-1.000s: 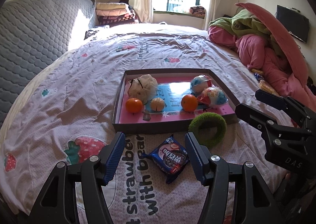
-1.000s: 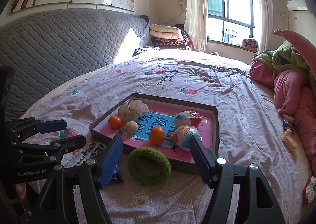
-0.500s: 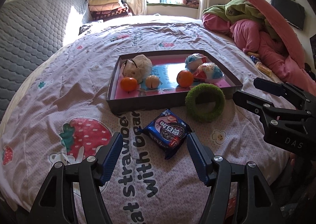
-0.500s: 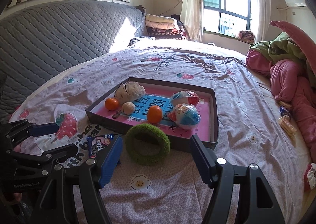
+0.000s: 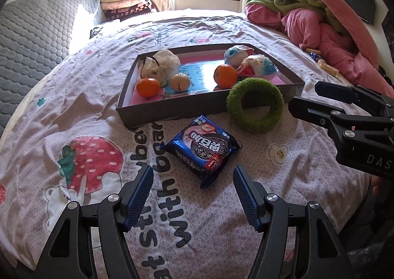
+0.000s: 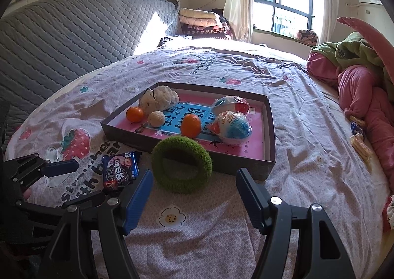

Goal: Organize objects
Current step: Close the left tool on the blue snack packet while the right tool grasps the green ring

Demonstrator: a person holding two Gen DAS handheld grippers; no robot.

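A shallow dark tray [image 5: 172, 113] [image 6: 269, 116] lies on the bed with two oranges [image 5: 147, 87] [image 6: 190, 125], a peeled fruit [image 5: 181, 82], a white bag [image 5: 162, 63] and two wrapped snacks [image 5: 258, 65] in it. A blue cookie packet [image 5: 203, 147] [image 6: 120, 172] and a green fuzzy ring [image 5: 254, 104] [image 6: 182, 163] lie on the sheet just in front of the tray. My left gripper [image 5: 193, 180] is open and empty, just short of the packet. My right gripper [image 6: 194, 188] is open and empty, just short of the ring.
The bed sheet [image 5: 81, 156] has strawberry prints and lettering. A grey quilted headboard [image 6: 61, 40] stands on the left. Pink and green bedding [image 5: 320, 20] is heaped at the far right, with small wrapped snacks [image 6: 358, 138] beside it. Folded blankets [image 6: 199, 20] lie by the window.
Both grippers have drawn back toward me and tilted down, so the tray, packet and ring sit farther ahead. Both stay open and empty. No object has moved.
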